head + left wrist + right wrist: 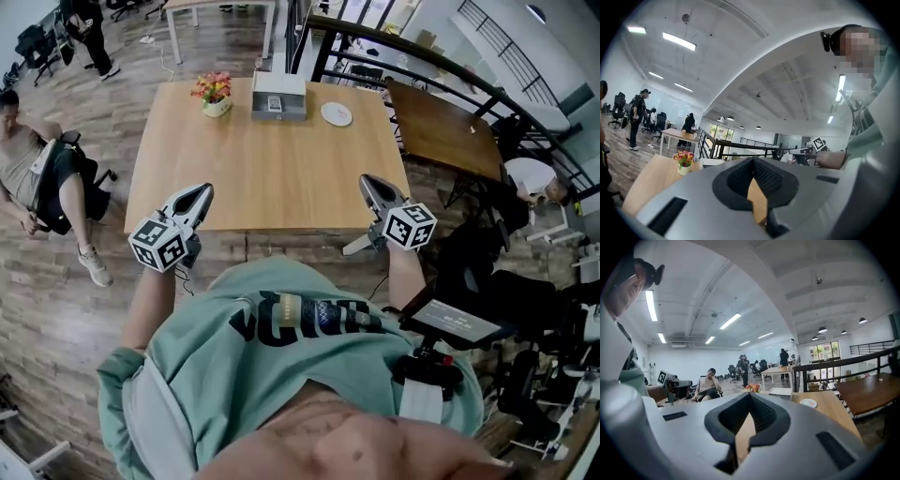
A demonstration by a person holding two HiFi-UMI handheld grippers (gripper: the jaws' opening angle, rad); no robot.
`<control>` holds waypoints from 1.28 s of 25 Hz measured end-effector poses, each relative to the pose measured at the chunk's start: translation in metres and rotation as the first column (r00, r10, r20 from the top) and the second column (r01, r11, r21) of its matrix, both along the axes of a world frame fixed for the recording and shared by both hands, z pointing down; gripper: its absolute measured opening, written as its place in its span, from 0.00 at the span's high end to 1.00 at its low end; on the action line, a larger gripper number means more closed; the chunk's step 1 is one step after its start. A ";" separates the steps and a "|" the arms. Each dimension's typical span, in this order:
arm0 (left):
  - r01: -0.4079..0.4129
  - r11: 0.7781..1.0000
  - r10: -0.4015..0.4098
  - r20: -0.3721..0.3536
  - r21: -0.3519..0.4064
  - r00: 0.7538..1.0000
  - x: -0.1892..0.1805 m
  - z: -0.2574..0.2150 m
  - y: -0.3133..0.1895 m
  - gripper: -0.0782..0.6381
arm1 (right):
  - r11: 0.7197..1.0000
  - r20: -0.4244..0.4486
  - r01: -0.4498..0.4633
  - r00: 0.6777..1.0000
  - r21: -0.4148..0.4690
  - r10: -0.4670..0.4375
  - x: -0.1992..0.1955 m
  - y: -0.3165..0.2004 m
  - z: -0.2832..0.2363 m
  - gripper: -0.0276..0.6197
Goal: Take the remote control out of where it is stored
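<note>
A grey storage box (278,106) stands at the far edge of the wooden table (272,173); a small pale remote control (274,102) seems to lie in it. Both grippers hover over the table's near edge, far from the box. My left gripper (204,191) is at the near left, its jaws together with nothing between them; its tips meet in the left gripper view (753,160). My right gripper (367,180) is at the near right, and its jaws also meet empty (749,395). The box (780,391) shows far ahead in the right gripper view.
A small pot of flowers (214,92) stands left of the box and a white plate (337,113) right of it. A seated person (37,169) is left of the table. A dark table (441,131) and black railing (412,56) lie to the right.
</note>
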State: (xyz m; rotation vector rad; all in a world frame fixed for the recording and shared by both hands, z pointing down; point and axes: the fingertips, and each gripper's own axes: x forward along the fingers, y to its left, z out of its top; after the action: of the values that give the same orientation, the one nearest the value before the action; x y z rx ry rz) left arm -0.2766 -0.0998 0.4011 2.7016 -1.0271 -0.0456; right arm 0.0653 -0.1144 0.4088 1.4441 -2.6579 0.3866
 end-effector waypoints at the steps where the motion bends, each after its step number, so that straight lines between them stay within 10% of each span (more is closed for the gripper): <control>1: -0.005 1.000 0.005 -0.002 0.001 1.000 -0.012 0.000 -0.013 0.89 | 1.000 0.003 -0.011 1.000 0.006 0.011 -0.010 -0.010 -0.004 0.95; 11: 0.012 0.999 -0.015 -0.046 -0.052 0.999 -0.098 0.021 -0.111 0.89 | 1.000 -0.039 0.004 0.999 -0.025 -0.005 -0.097 -0.100 -0.002 0.95; 20: 0.071 0.993 -0.075 -0.044 -0.094 0.996 -0.100 0.043 -0.158 0.89 | 0.997 -0.039 0.065 0.997 -0.049 -0.067 -0.101 -0.172 0.012 0.95; 32: 0.196 0.975 -0.193 0.034 -0.108 0.981 0.065 0.052 -0.249 0.89 | 0.971 0.071 0.235 0.970 -0.046 -0.231 0.034 -0.310 0.053 0.95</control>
State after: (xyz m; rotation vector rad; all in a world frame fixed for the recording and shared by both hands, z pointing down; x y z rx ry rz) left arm -0.2116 -0.3486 0.4533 2.5003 -1.2596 0.0076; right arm 0.0993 -0.4240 0.4617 1.1055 -2.8032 0.4863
